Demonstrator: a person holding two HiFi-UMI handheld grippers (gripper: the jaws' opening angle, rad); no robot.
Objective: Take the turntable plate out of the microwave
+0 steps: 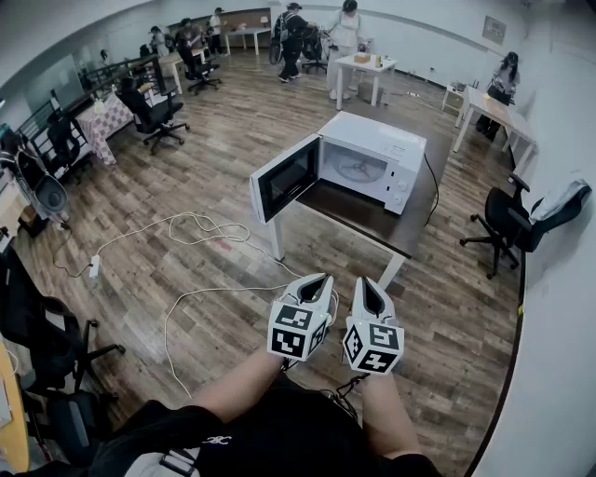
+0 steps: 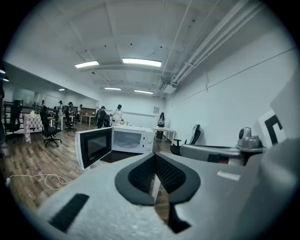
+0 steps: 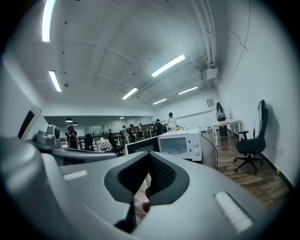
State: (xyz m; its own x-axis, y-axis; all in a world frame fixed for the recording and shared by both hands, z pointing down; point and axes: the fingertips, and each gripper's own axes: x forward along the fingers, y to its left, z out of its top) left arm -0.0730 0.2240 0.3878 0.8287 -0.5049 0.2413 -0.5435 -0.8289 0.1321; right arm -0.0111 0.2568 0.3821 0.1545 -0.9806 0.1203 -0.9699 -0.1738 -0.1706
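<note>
Two bare forearms (image 1: 244,377) reach forward at the bottom centre of the head view. They come out of a dark garment (image 1: 279,436) whose small white logo is too small to read. The left gripper (image 1: 315,282) and the right gripper (image 1: 371,287) sit side by side, near each other but apart. Each carries a cube of black-and-white square markers (patterns, not letters). In both gripper views the ribbed dark pads meet at the tips with nothing between them, so both grippers are clenched and empty.

Beyond them lies a wood-plank floor (image 1: 214,149). A white cable (image 1: 200,226) loops across it at left of centre to a power strip (image 1: 94,268). In mid-frame stands a dark-topped table (image 1: 368,216) with white legs, its far edge hidden behind the white microwave (image 1: 386,149). The microwave door (image 1: 284,177) is swung out toward the left of the frame. The turntable plate (image 1: 357,169) lies inside the cavity as a pale disc, its detail hard to make out. Any print on the control panel is illegible. A black cord (image 1: 434,182) runs down the table's right side.

Farther off are black office chairs (image 1: 154,116). One at the right edge is draped with what looks like a jacket (image 1: 559,200). White tables (image 1: 365,67) and standing people (image 1: 346,26) fill the upper centre, against white walls. The gripper views show strip lights (image 2: 140,62) on the ceiling.
</note>
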